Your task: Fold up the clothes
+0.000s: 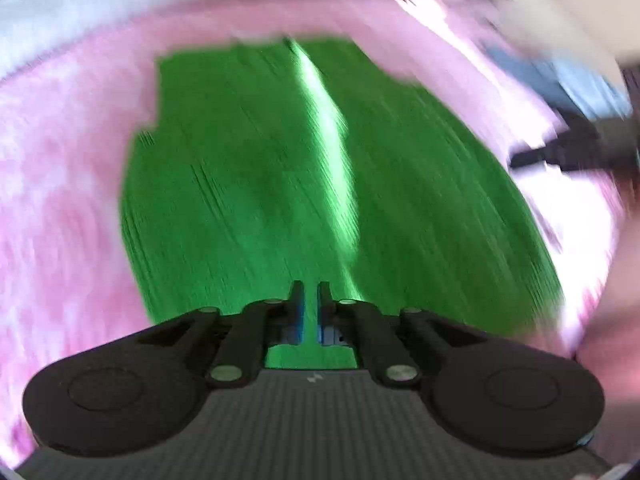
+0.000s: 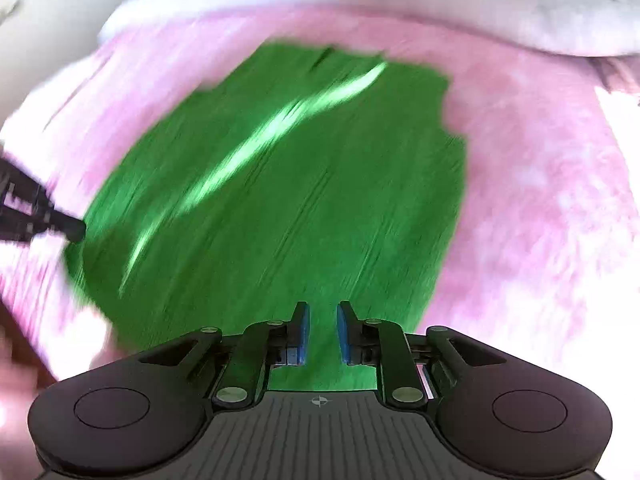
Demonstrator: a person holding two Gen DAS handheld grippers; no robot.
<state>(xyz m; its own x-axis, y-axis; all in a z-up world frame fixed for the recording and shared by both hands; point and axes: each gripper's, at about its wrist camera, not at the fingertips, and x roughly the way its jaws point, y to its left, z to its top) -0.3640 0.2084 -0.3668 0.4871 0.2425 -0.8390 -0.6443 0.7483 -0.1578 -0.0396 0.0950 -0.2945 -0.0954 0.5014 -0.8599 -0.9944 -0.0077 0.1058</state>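
A bright green garment [image 1: 280, 180] lies spread on a pink fuzzy blanket [image 1: 60, 200], with a pale lit crease running down its middle. Both views are motion-blurred. My left gripper [image 1: 311, 296] hovers over the garment's near edge, its blue-padded jaws a narrow gap apart with green cloth seen between them; a grip cannot be confirmed. My right gripper [image 2: 322, 316] is over the near edge of the same garment [image 2: 300, 200], jaws slightly open and empty. The right gripper shows in the left wrist view [image 1: 516, 160] at the far right; the left gripper shows in the right wrist view [image 2: 80, 228] at the garment's left edge.
The pink blanket [image 2: 540, 180] surrounds the garment on all sides. A white pillow or bedding [image 2: 440, 4] lies along the far edge. Bright sunlight patches fall on the blanket at the sides.
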